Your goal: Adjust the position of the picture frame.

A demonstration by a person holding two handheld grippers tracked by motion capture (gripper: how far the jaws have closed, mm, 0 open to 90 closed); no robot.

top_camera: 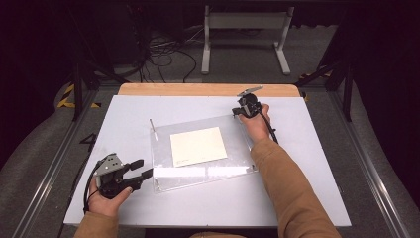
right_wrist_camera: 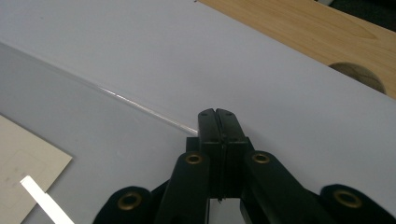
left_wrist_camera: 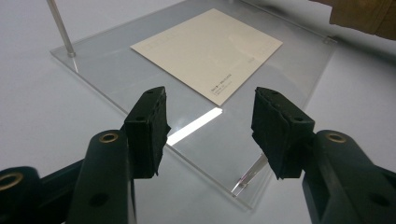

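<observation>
A clear acrylic sheet (top_camera: 198, 174) lies on the white board (top_camera: 297, 188), with a cream card (top_camera: 198, 145) on its middle. A thin metal pin (top_camera: 154, 129) stands at its far left corner. My left gripper (top_camera: 142, 168) rests near the sheet's near left corner, open, with nothing between its jaws. In the left gripper view the left gripper (left_wrist_camera: 210, 123) frames the sheet (left_wrist_camera: 107, 77), the card (left_wrist_camera: 210, 46) and the pin (left_wrist_camera: 60, 28). My right gripper (top_camera: 236, 114) is shut at the sheet's far right corner. In the right gripper view the right gripper (right_wrist_camera: 218, 115) has its tips at the sheet's edge (right_wrist_camera: 140, 108).
A wooden tabletop (right_wrist_camera: 303, 32) with a round hole (right_wrist_camera: 357, 74) shows beyond the board's far edge. On the floor behind stand a white metal frame (top_camera: 245, 22) and several cables (top_camera: 163, 54). A brown sleeve (top_camera: 287, 188) crosses the board's right side.
</observation>
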